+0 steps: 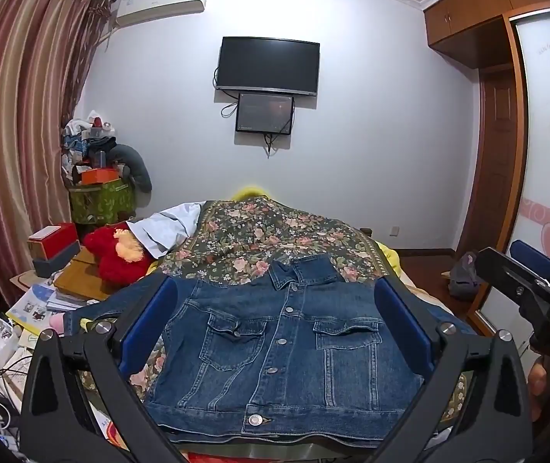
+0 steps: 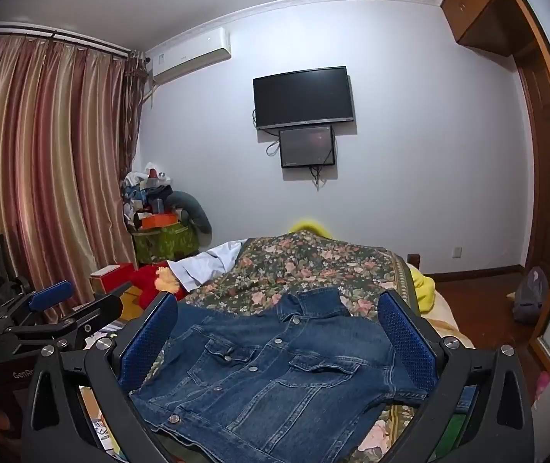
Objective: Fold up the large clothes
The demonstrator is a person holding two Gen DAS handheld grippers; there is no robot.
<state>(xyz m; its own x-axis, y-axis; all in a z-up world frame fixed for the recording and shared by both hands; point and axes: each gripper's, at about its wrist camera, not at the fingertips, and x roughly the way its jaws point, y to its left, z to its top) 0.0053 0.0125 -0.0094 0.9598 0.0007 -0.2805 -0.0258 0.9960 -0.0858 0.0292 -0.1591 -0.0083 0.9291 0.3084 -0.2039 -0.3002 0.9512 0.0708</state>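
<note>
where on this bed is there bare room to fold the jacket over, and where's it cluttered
Free: the floral bedspread beyond the denim jacket collar, up to the yellow blanket at the far end. Crowded: the side toward the curtain, with the red plush toy, white cloth, boxes and papers.

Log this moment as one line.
jacket flat, buttoned, on bed | left gripper open | right gripper open | fold not started

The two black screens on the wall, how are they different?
The top screen is bigger and wider; the lower screen is smaller and hangs just under it. The top screen is plain black; the lower screen shows a faint reddish glow. Both are dark rectangles fixed to the white wall, with cables.
</note>
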